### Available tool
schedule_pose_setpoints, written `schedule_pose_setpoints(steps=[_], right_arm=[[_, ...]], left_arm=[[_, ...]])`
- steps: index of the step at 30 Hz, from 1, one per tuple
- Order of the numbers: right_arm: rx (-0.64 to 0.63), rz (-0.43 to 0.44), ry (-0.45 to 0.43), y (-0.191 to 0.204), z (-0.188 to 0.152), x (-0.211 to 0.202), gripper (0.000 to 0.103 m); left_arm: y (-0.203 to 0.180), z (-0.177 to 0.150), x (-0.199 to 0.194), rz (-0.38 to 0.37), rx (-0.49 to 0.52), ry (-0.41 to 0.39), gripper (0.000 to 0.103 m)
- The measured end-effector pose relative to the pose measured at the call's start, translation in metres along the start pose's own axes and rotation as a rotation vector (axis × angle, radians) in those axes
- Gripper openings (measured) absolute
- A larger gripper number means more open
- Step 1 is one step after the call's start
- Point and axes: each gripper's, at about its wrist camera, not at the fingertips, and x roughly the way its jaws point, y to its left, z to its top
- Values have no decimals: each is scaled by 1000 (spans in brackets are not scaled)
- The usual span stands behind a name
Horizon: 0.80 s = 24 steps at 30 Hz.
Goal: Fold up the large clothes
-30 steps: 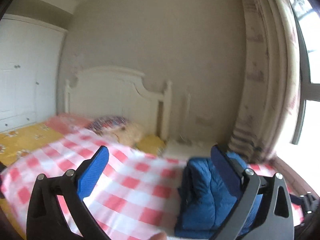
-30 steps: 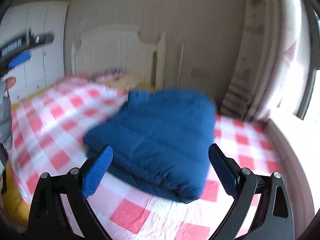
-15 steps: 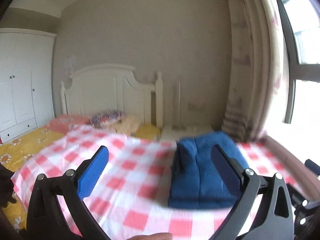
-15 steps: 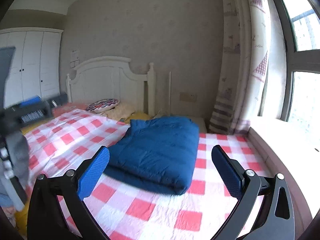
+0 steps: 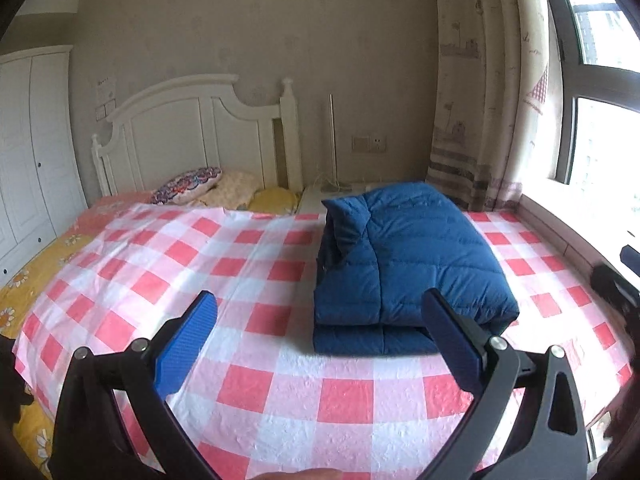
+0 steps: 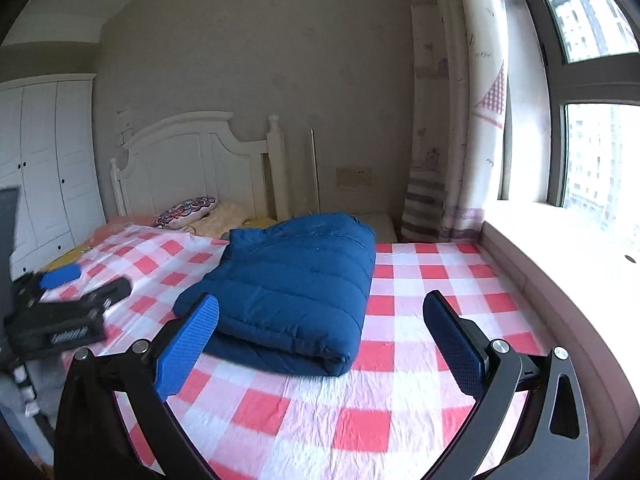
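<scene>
Two blue-padded fingers of the left claw (image 5: 318, 334) stood spread wide in the left wrist view, with nothing between them, above the red-and-white checked sheet (image 5: 256, 280) of the bed; the folded blue padded jacket (image 5: 404, 264) lay on that sheet ahead and toward the right finger, its stacked layers showing at the near edge and a corner of cloth turned up on its left side; beyond it were a patterned pillow (image 5: 188, 190), a white headboard (image 5: 192, 132), a striped curtain (image 5: 480, 100) and a window (image 5: 600, 120); a dark, blurred shape at the right edge could not be told for certain. In the right wrist view the right claw (image 6: 320, 336) was likewise spread wide and gripped nothing; the jacket (image 6: 296, 280) lay on the checked sheet (image 6: 420, 288) ahead of it, nearer the left finger, whose blue pad overlapped the jacket's near corner in the picture, though contact could not be told; the left claw (image 6: 76, 280) appeared at the left edge over the sheet, apart from the jacket; a white wardrobe (image 6: 44, 160) stood behind it.
</scene>
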Motion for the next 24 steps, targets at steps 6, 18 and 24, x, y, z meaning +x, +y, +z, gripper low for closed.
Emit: schedule_pose_setpoints(steps=[6,18,24], right_arm=[[15,-25,135,-2,28,110,98],[-268,-113,491,104,59,338,98],[-282,-106,427,109,52,317,98]], left_arm=[[6,-11,31,12,-1,58,101],[58,-17,93,102,-65,145,101],[76,-20,95,117,-96,156,101]])
